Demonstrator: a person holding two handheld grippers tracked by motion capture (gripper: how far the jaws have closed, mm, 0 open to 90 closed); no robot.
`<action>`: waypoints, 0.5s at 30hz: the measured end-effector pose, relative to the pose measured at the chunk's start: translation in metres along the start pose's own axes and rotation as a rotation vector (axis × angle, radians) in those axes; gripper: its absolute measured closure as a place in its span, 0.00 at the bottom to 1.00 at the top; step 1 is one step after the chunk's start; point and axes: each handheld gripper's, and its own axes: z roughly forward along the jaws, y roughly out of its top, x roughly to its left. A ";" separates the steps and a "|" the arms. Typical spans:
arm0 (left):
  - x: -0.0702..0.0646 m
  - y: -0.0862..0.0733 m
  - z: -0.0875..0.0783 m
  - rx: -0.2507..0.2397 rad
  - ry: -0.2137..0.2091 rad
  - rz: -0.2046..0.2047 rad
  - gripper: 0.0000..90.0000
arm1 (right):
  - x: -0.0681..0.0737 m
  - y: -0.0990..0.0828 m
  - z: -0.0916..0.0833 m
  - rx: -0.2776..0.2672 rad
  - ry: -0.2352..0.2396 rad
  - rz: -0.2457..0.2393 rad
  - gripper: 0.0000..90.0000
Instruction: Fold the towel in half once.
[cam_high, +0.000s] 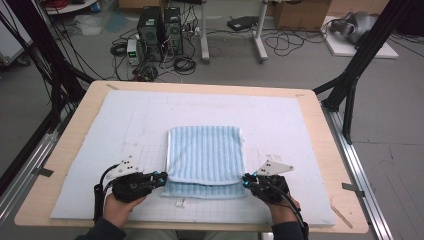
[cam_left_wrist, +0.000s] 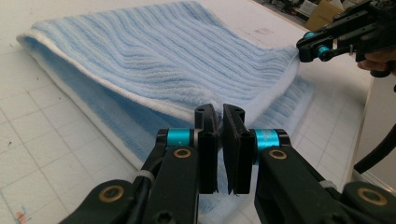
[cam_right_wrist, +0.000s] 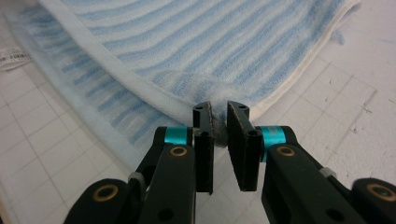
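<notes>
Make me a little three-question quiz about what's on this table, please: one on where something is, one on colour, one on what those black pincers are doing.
1. Where does the towel lie?
A. mid-table on the white mat
B. hanging off the far edge
C. on the floor

2. What colour is the towel?
A. solid red
B. light blue with paler stripes
C. black

3. What are the two grippers doing?
A. lying apart from the towel, wide open
B. each pinching a near corner of the upper layer
C. both holding a cup

Answers: 1 A, the high view shows it centred on the mat. 2 B, its stripes show in every view. 3 B, the left gripper and right gripper each have cloth between their jaws.
</notes>
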 end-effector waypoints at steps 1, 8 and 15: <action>0.000 0.000 -0.001 0.000 -0.001 -0.001 0.94 | 0.000 0.000 -0.002 -0.008 0.004 0.007 0.90; -0.002 -0.006 -0.004 0.016 -0.015 -0.008 0.94 | 0.007 -0.004 -0.009 -0.007 0.014 0.007 0.90; -0.006 -0.018 -0.007 0.046 -0.020 -0.015 0.94 | 0.015 -0.016 -0.013 -0.001 0.024 0.021 0.89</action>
